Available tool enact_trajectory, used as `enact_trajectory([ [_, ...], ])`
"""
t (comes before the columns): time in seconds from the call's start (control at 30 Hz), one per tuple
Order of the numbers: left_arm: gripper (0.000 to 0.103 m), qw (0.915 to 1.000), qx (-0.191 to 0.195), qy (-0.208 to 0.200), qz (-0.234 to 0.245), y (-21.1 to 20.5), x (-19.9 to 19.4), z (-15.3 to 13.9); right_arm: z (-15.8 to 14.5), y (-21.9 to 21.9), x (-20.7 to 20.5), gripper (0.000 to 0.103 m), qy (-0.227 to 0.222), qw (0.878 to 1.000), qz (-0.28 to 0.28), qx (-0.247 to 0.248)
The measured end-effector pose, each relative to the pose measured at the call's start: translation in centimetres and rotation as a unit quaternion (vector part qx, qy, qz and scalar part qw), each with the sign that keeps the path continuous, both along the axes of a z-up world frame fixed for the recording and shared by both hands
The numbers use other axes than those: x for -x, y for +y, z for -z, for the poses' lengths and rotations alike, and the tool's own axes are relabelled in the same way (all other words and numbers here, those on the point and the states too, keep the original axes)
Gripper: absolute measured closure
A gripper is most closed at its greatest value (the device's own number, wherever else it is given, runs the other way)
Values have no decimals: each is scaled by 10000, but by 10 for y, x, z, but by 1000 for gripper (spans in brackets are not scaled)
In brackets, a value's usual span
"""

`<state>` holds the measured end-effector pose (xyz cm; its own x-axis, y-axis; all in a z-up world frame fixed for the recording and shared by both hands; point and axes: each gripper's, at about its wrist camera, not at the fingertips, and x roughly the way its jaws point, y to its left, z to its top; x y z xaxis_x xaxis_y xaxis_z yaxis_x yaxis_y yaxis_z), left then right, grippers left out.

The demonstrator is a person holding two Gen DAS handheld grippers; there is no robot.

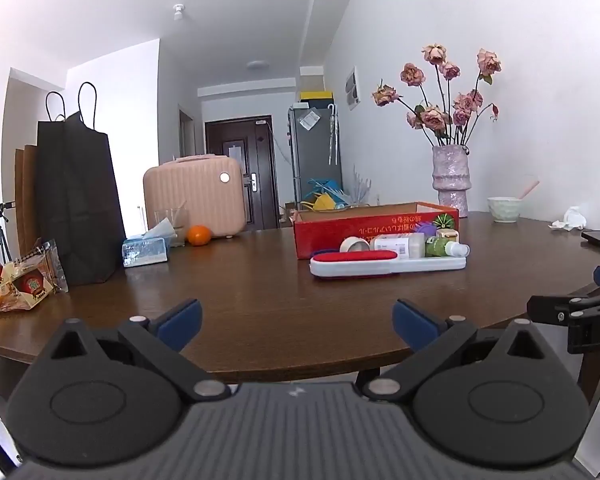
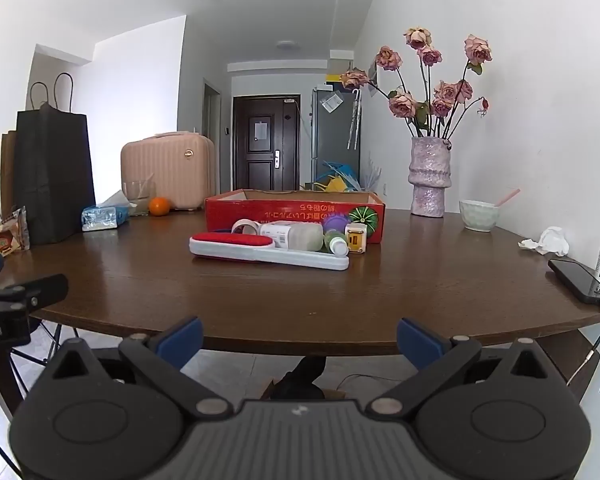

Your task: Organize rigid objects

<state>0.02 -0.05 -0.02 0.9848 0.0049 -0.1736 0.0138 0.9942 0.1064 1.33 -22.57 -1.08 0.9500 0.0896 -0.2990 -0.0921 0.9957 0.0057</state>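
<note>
A red cardboard box (image 1: 380,228) (image 2: 292,210) stands open on the brown table (image 1: 260,292) (image 2: 420,280). In front of it lie a white and red lint brush (image 1: 384,264) (image 2: 260,250), a tape roll (image 1: 354,245) (image 2: 245,226), a white bottle (image 1: 400,245) (image 2: 296,234), a small green bottle (image 1: 446,247) (image 2: 334,242) and a small yellow box (image 2: 356,238). My left gripper (image 1: 296,322) is open and empty at the table's near edge. My right gripper (image 2: 298,340) is open and empty, just off the near edge.
A black paper bag (image 1: 76,200), tissue pack (image 1: 146,250), glass, orange (image 1: 199,235) and pink case (image 1: 196,196) stand at the left. A vase of roses (image 2: 428,176), bowl (image 2: 479,215), crumpled tissue, phone (image 2: 580,286) and spray bottle sit at the right. Snack packs (image 1: 24,280) lie far left.
</note>
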Motion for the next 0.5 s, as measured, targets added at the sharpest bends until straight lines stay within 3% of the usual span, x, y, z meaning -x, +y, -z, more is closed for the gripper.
enact_trajectory([
  [0.5, 0, 9999, 71, -82, -40, -1, 5, -1, 3, -1, -1, 0, -14, 10000, -26, -66],
])
